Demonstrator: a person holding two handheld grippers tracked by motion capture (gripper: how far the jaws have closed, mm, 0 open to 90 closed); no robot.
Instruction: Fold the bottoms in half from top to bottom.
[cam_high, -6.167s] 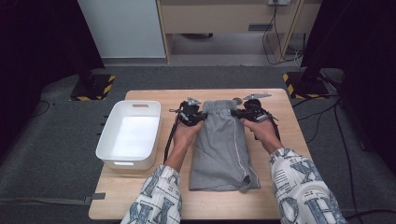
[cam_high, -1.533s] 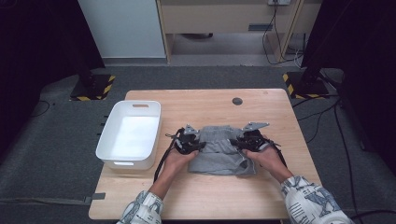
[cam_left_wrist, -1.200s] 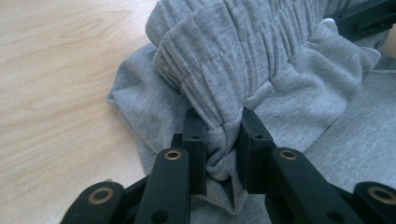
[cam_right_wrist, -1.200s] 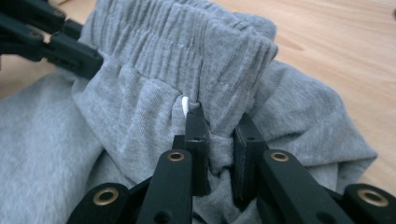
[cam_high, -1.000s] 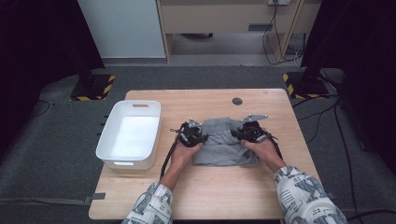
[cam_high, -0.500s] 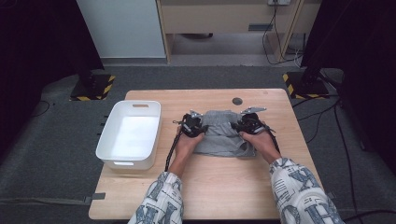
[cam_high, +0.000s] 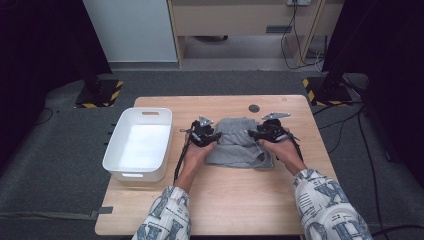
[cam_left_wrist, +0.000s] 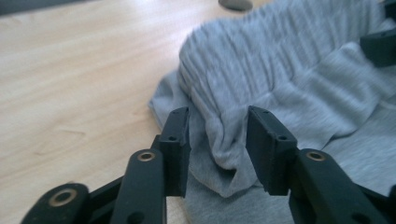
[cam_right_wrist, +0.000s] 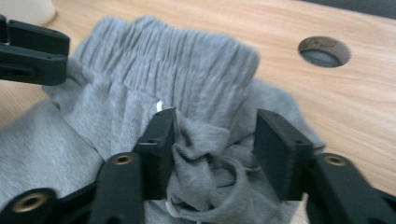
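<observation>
We ease L gripper (cam_left_wrist: 217, 140) & R gripper (cam_right_wrist: 212, 154), jaws just opening off folded grey shorts (cam_high: 239, 145) at frame centre, lifting clear w/o dragging cloth

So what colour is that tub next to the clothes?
The tub is white, plain all over. The high view shows it best, at the table's left side.

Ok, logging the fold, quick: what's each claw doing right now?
Left claw: open, just released, grey ribbed fabric garment fold loose between jaws.
Right claw: open, bunched garment between jaws.
</observation>
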